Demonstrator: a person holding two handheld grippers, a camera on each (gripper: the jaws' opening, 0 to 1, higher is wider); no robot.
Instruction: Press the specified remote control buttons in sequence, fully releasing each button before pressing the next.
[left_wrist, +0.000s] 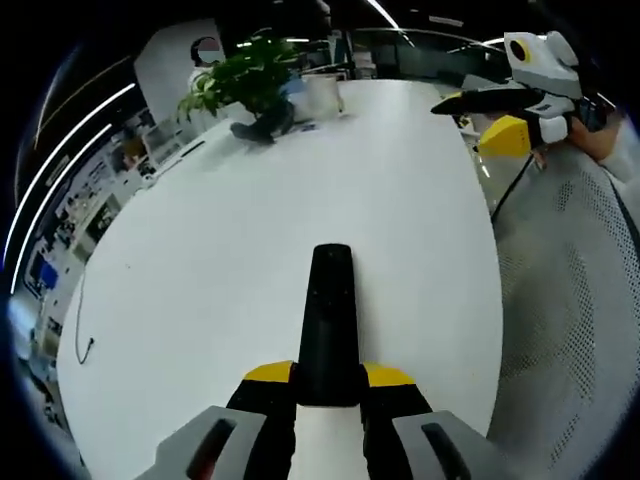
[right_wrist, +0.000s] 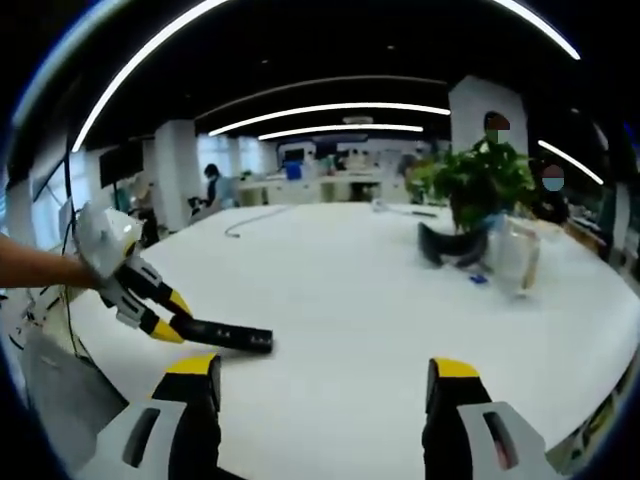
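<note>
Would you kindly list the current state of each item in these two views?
Remote control: clamped at one end by the left hand-held gripper, jutting out over the white table.
Right hand-held gripper: open, holding nothing.
Potted plant: upright on the table.

Between the left gripper's (left_wrist: 328, 385) jaws, the remote control (left_wrist: 329, 325) looks matt black plastic; ahead lies a smooth, faintly glossy white table (left_wrist: 250, 240); beside it, perforated mesh chair fabric (left_wrist: 580, 320)
</note>
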